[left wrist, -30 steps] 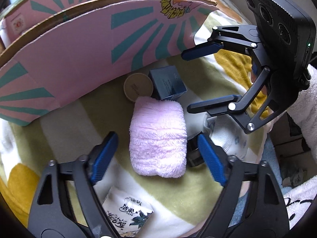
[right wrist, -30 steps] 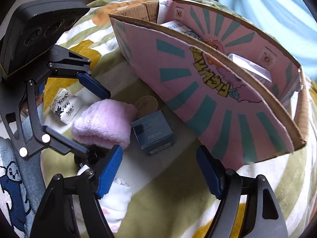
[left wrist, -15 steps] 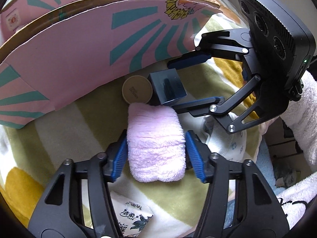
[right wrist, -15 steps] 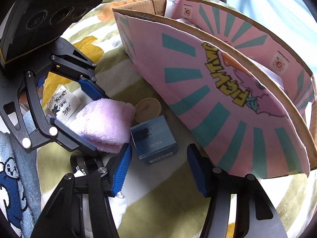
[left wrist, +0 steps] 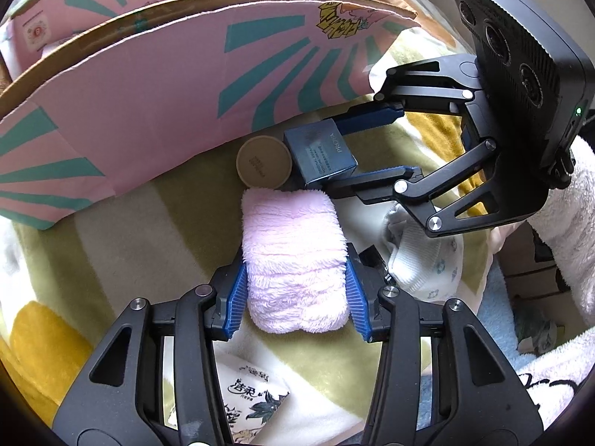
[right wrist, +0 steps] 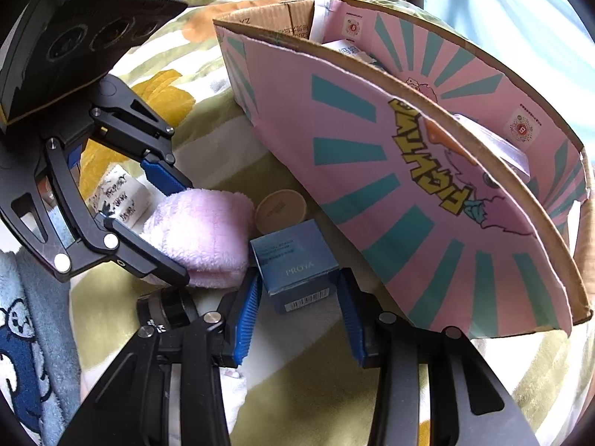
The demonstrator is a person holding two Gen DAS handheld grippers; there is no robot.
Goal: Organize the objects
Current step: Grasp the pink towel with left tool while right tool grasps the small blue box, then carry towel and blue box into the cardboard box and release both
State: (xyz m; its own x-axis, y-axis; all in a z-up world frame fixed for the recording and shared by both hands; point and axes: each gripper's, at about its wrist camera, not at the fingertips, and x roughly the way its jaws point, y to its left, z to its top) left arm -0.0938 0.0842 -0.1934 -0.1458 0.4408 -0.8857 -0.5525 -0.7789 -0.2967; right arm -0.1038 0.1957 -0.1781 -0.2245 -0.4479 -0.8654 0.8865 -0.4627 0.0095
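The left tool [left wrist: 295, 299] grips the pink towel [left wrist: 293, 260], the right tool [right wrist: 299, 317] brackets the blue box [right wrist: 295, 264] without clearly clamping it, and the round lid [left wrist: 263, 166], socks [left wrist: 424, 260] and tissue pack [right wrist: 119, 195] lie outside the carton [right wrist: 409, 171], so most sorting remains.

The pink towel [left wrist: 293, 260] is fluffy pile cloth, the blue carton [right wrist: 297, 264] smooth, faintly glossy card, the round lid [left wrist: 263, 166] matt tan, the box [right wrist: 372, 156] printed corrugated cardboard, the blanket [left wrist: 148, 230] soft fleece.
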